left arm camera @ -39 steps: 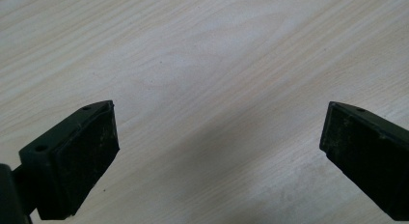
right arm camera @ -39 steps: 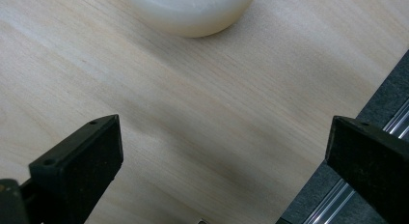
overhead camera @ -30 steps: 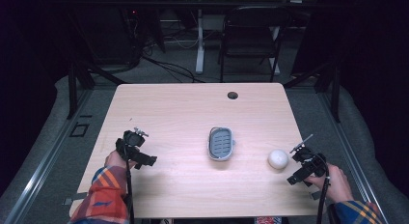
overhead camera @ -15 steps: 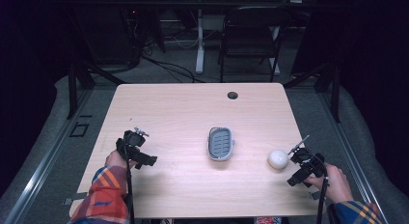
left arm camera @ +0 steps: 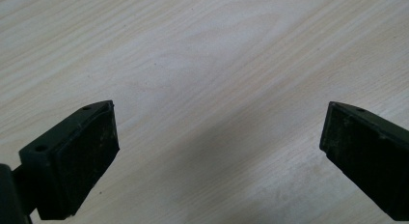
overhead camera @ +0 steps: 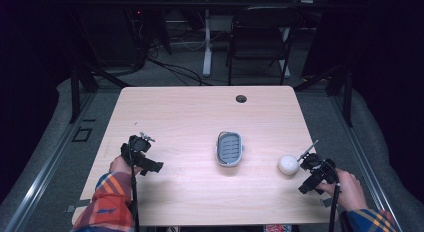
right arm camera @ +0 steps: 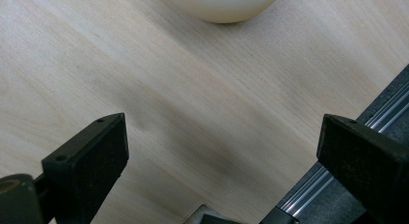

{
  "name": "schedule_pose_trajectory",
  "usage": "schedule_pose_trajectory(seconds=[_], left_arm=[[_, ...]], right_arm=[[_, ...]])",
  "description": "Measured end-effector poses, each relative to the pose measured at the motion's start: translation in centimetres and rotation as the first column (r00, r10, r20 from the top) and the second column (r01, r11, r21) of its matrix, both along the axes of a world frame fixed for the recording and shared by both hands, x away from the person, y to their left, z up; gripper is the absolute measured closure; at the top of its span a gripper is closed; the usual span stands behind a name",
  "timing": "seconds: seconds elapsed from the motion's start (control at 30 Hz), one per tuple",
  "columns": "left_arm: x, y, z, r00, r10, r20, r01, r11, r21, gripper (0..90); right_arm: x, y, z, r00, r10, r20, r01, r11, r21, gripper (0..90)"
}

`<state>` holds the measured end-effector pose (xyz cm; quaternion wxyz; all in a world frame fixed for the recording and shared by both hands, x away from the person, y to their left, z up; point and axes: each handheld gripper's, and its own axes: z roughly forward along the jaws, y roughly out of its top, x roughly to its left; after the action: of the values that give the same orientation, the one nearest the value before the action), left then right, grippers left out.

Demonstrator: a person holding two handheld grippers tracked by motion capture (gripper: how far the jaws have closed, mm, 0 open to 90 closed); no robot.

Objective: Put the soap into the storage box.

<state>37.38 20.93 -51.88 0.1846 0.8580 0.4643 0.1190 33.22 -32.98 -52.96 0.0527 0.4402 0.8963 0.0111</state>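
My right gripper [overhead camera: 306, 164] has just been easing its jaws inward, yet they stand well spread with nothing between them; in the right gripper view I see bare wood between the pads and the ball [right arm camera: 223, 4] ahead of them, apart from both. Against the high view of 1 second ago, neither hand has shifted and the ball sits where it sat; I read the narrowing as sizing the jaws for a pick of the ball, with the grasp itself not yet begun.

The ball [overhead camera: 288, 165] lies on the table [overhead camera: 200, 112] near its right edge, just beside the right gripper and to the right of the grey tray [overhead camera: 229, 149], which sits mid-table; I judge the tray to be the likely destination.

My right hand [overhead camera: 345, 188] rests low at the near right corner, gripper angled up-left toward the ball; the left gripper [overhead camera: 141, 153] hovers over bare wood at the left, jaws wide apart and holding nothing, forearm coming in from the near edge.
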Motion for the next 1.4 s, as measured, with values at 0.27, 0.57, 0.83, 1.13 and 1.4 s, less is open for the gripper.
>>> schedule_pose_trajectory(seconds=[0.27,0.57,0.83,1.13,1.4], left_arm=[[0.0,0.0,0.0,1.0,0.003,0.0,-0.003,1.0,0.002,0.1],[0.0,-0.1,-0.1,1.0,0.002,-0.002,-0.002,1.0,0.007,0.1],[0.0,-0.2,-0.1,1.0,0.001,-0.002,-0.001,1.0,0.008,0.1],[0.1,-0.2,-0.1,1.0,0.0,-0.003,0.0,1.0,0.008,0.1],[0.1,-0.2,-0.1,1.0,-0.001,-0.002,0.001,1.0,0.008,0.1]], right_arm=[[0.3,0.4,0.6,0.9998,0.015,0.011,-0.015,1.0,-0.013,0.0],[0.9,1.1,1.1,0.9988,0.028,0.04,-0.028,1.0,-0.003,0.0],[1.5,1.7,1.2,0.9978,0.04,0.053,-0.04,0.999,-0.006,0.0],[2.5,1.9,1.4,0.998,0.035,0.052,-0.036,0.999,0.019,0.0],[3.6,2.2,1.9,0.9983,0.036,0.046,-0.037,0.999,0.026,0.0]])
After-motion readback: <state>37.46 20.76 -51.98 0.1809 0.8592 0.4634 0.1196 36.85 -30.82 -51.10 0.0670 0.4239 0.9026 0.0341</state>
